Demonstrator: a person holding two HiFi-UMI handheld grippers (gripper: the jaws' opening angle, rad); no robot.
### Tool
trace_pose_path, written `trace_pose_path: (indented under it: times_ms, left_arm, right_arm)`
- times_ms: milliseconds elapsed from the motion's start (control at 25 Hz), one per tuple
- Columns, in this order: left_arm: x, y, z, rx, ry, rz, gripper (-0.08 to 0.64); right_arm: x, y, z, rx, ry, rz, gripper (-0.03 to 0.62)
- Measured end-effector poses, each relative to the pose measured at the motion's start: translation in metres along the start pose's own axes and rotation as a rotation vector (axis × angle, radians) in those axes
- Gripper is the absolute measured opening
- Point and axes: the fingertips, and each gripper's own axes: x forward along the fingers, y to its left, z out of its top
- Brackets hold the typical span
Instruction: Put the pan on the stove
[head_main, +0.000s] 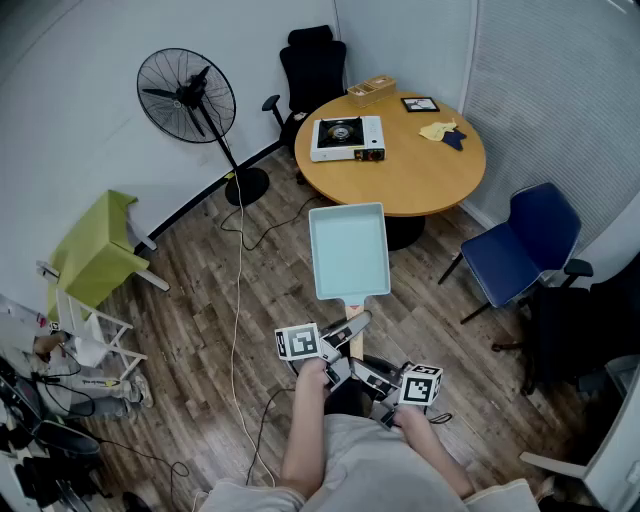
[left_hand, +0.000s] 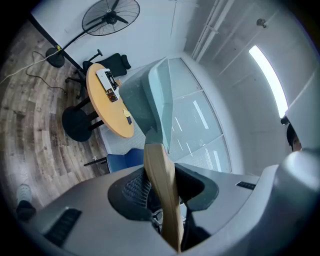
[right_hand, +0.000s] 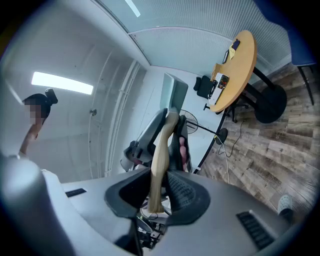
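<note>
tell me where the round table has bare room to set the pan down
The widest bare patch for the pan is the near half of the table, between the stove, the cloths and the near rim. The stove's burner is bare too. The far rim is crowded: wooden box, black frame.

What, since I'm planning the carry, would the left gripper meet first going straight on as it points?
Probably the round wooden table, reached by the pale blue rectangular pan the left gripper carries; only floor lies between, depth unclear.
</note>
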Motion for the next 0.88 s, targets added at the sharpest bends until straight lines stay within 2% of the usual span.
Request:
trace_pose_path:
  times_ms: [440,640,880]
  left_arm:
    - [0.014,0.014,0.029,0.012,0.009,-0.012,0.149]
    - [0.022,0.024,0.045,-0.008,0.022,-0.017,0.15]
    - [0.027,0.038,0.074,0.019,0.05,-0.013,0.153]
  right_arm:
    - [0.017,-0.016,0.024,-0.023,0.022,-0.021,0.103]
    - [0.029,-0.025,0.038,-0.011,0.022,-0.028,0.104]
    - [0.055,-0.038,0.056,-0.003,0.027,-0.032,0.104]
